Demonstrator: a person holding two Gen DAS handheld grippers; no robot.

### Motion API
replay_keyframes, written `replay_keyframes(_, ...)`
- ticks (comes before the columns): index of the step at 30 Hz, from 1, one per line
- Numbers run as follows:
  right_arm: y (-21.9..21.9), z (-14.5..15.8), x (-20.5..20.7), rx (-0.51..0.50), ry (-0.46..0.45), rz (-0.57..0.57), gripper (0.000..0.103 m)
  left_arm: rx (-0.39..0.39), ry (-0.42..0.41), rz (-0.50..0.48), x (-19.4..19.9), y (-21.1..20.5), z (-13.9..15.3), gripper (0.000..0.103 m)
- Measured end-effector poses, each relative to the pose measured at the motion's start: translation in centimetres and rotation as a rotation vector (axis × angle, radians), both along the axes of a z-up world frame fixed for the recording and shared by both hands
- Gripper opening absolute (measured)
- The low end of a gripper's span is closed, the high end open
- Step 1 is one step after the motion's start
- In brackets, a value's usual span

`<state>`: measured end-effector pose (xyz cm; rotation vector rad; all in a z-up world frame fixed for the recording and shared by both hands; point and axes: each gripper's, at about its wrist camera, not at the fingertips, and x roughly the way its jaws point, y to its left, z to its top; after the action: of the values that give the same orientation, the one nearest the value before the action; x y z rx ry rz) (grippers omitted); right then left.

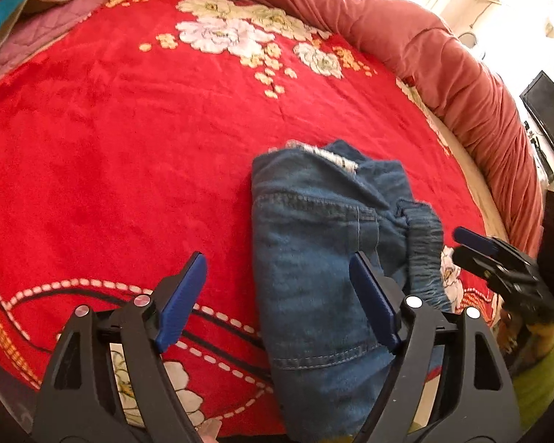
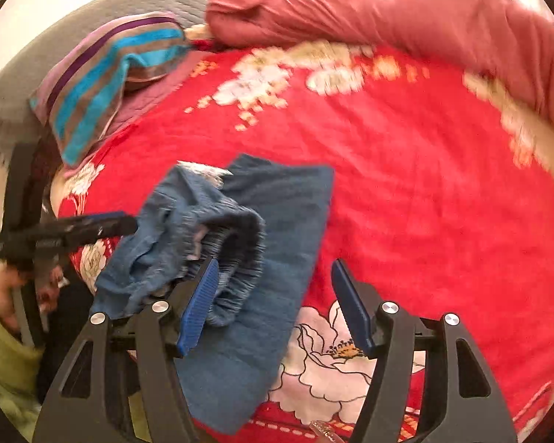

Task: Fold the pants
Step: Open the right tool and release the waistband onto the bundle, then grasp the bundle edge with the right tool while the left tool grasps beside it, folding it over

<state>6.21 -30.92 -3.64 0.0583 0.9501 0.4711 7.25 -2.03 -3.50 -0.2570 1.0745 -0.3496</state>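
One pair of pants [image 1: 314, 258] lies folded on the bed [image 1: 129, 147]; my two grippers, left [image 1: 277, 295] and right [image 2: 273, 302], gape, holding nothing.

Two black grippers, left [image 1: 279, 297] and right [image 2: 275, 304], each with angular cut-out arms, round silver screws [image 1: 413, 301] at the pivots, and ribbed blue pads [image 1: 183, 301] on the fingers. Yellow-green sleeve [image 2: 3, 361] at the wrist, with bare skin of a hand [image 2: 11, 295] beside it, blurred.
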Motion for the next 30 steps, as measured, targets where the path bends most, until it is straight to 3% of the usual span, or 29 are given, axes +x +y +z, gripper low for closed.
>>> replay_keyframes(6, 0.2, -3.0, 1.3, 0.046, 0.094, 0.002, 0.062, 0.012, 0.021, -0.008, 0.3, -0.6, -1.1, 0.073)
replay_keyframes(18, 0.7, -4.3, 2.3, 0.104, 0.117, 0.024, 0.062, 0.055, 0.012, -0.031, 0.5, -1.8, -1.3, 0.075)
replay_keyframes(25, 1.2, -4.6, 2.9, 0.138, 0.111, 0.066, 0.046, 0.075, 0.004, -0.042, 0.8, -2.6, -1.5, 0.075)
replay_keyframes(27, 1.3, -4.6, 2.9, 0.147, 0.106, 0.080, 0.037, 0.073, 0.002, -0.046, 0.8, -2.7, -1.5, 0.070)
replay_keyframes(29, 1.5, -4.4, 2.8, 0.146, 0.093, 0.091, 0.032, 0.066, 0.002, -0.056, 0.8, -3.0, -1.5, 0.055)
replay_keyframes(30, 1.6, -4.2, 2.7, 0.144, 0.086, 0.099, 0.028, 0.064, 0.001, -0.060, 0.8, -3.2, -1.4, 0.053)
